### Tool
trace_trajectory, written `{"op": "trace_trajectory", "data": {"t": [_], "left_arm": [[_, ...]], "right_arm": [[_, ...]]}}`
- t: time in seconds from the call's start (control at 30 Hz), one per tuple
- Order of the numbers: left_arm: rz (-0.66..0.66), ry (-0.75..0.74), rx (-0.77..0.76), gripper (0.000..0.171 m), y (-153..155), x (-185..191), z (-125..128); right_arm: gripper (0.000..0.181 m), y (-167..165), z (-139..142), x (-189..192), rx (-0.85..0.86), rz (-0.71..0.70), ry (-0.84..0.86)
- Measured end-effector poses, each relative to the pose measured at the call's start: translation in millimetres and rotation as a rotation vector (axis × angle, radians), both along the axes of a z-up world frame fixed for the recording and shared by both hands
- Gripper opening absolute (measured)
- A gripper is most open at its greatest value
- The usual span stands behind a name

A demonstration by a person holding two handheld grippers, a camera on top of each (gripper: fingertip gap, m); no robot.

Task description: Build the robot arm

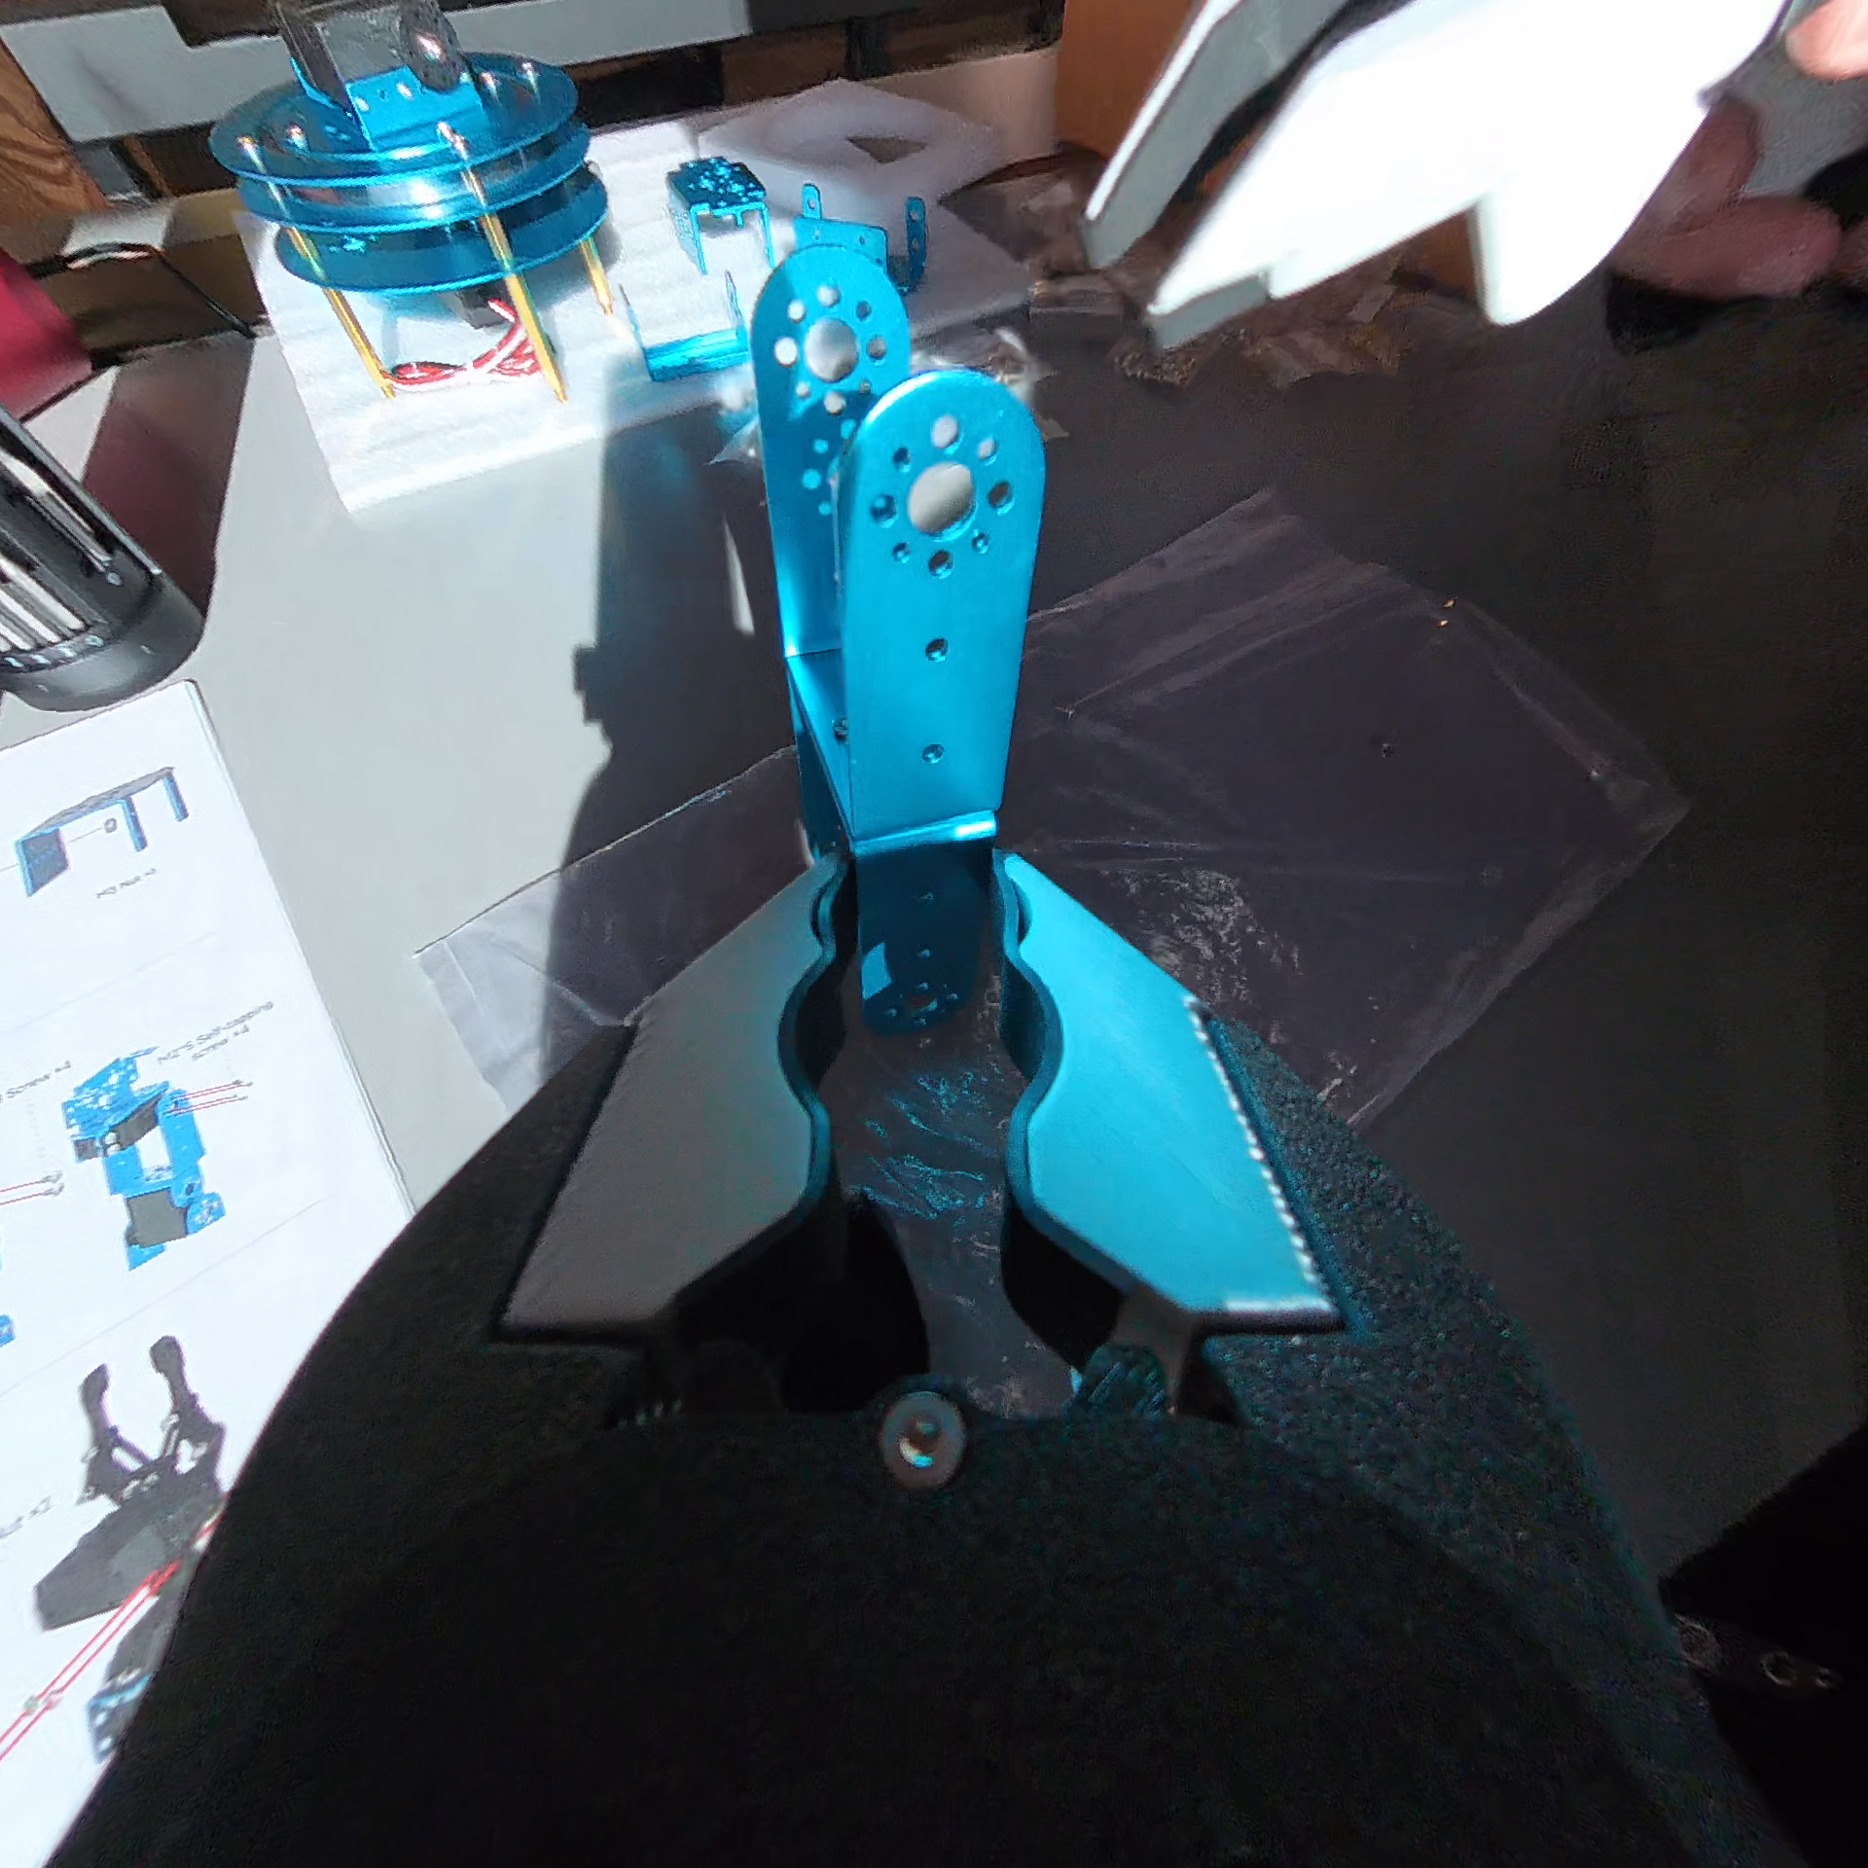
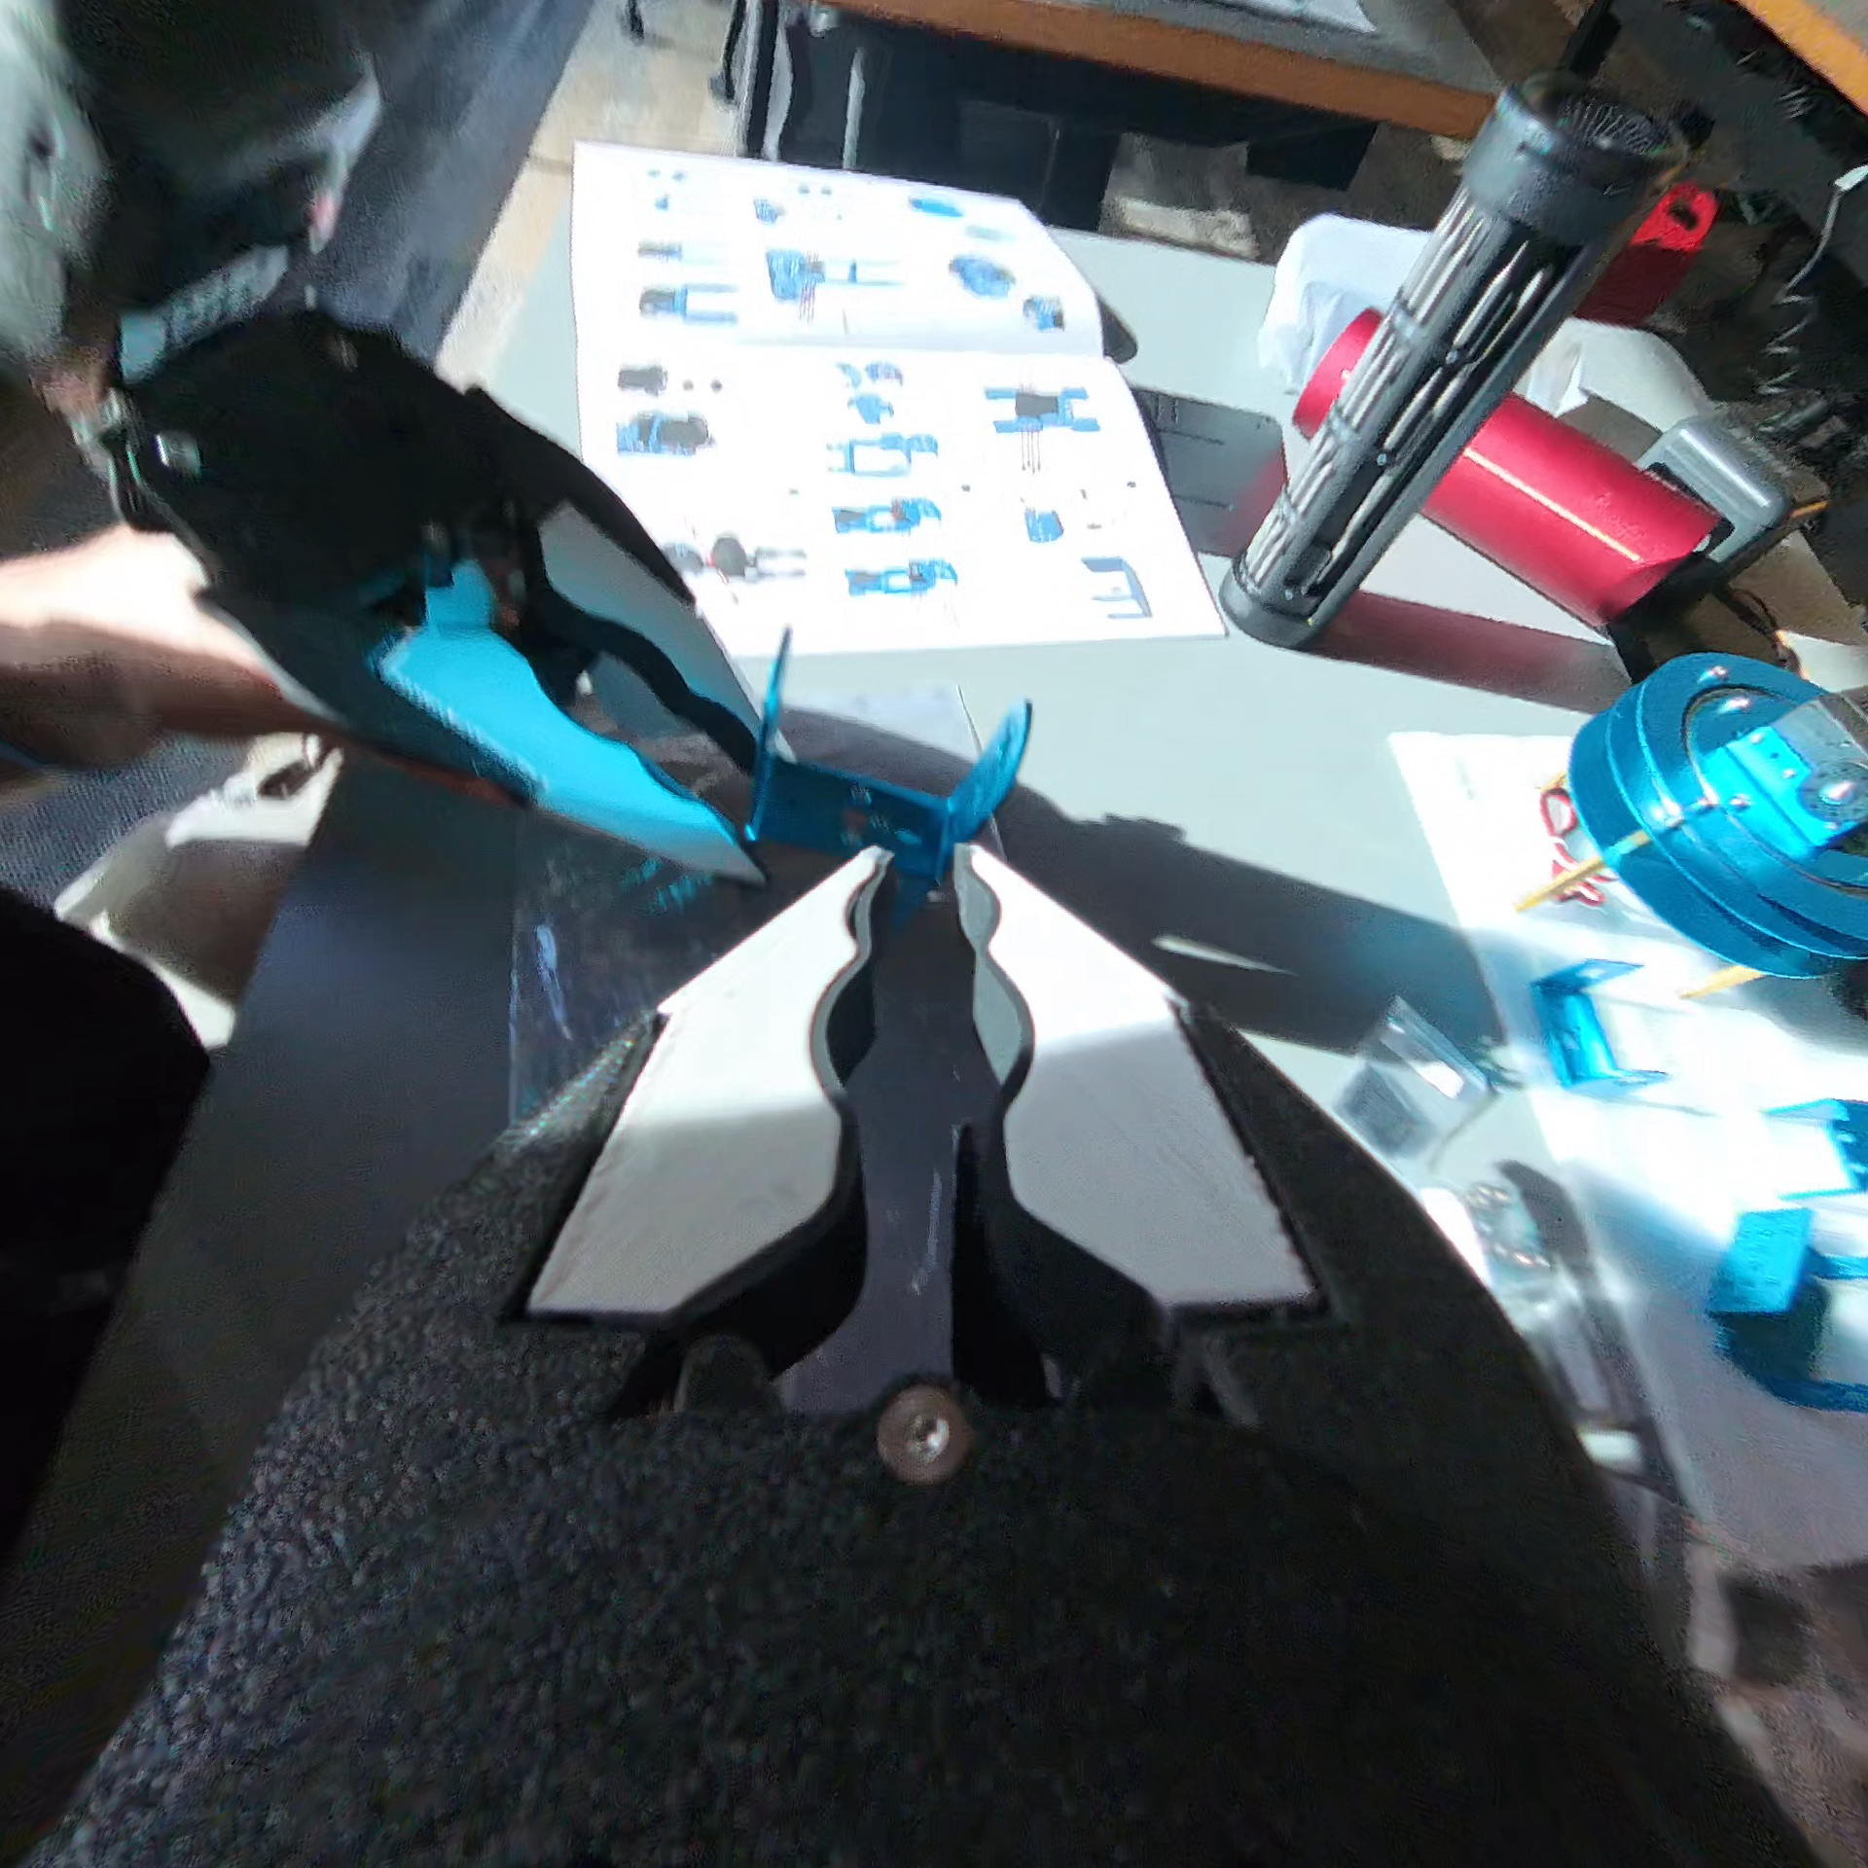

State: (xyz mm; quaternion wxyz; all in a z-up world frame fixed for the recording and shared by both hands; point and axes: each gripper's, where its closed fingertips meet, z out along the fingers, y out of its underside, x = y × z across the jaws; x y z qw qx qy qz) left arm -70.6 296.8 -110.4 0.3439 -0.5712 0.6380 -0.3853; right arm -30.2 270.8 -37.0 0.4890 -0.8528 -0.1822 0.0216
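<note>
A blue metal bracket assembly [image 1: 935, 606] of two U-shaped brackets joined back to back stands above the dark table. My left gripper [image 1: 920, 874] is shut on its lower arm, and two perforated arms rise past my fingertips. In the right wrist view the assembly [image 2: 859, 804] sits between both grippers, with the left gripper [image 2: 753, 809] holding it from the left. My right gripper [image 2: 922, 854] has its jaws a narrow gap apart. A blue arm tip shows in that gap, and I cannot tell if they touch. In the left wrist view the right gripper [image 1: 1314, 202] is a white blur at the upper right.
A blue round stacked base [image 1: 404, 192] [image 2: 1739, 809] stands on white foam [image 1: 455, 435], with loose blue brackets [image 1: 708, 253] [image 2: 1587, 1021] nearby. A printed sheet [image 1: 131, 1011] [image 2: 859, 404], a black bit holder [image 2: 1435, 384], a red cylinder [image 2: 1516, 495] and a clear plastic bag [image 1: 1314, 758] lie around. One gripper's finger ends stand about 9 cm off the other's.
</note>
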Motion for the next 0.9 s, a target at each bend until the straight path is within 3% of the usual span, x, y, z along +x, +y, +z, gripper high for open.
{"op": "trace_trajectory", "data": {"t": [0.17,0.27,0.4,0.67,0.9], "left_arm": [[-0.028,0.006,-0.125,0.024,0.2,-0.3,-0.7],[-0.027,0.018,-0.130,0.024,0.1,0.9,-3.1],[-0.036,0.037,-0.140,0.023,-0.9,0.0,-7.7],[-0.050,0.040,-0.165,0.023,-0.9,0.3,-7.9],[-0.054,0.042,-0.169,0.023,-2.9,1.8,-7.8]], "right_arm": [[0.014,-23.1,-87.9,45.2,-0.343,0.066,-0.125],[0.013,-20.6,-117.0,32.2,-0.398,0.124,-0.088],[0.004,-19.4,-114.7,34.5,-0.331,0.140,-0.176],[0.009,-21.8,-121.8,35.5,-0.359,0.164,-0.143],[0.003,-19.8,-123.5,31.8,-0.353,0.182,-0.143]]}}
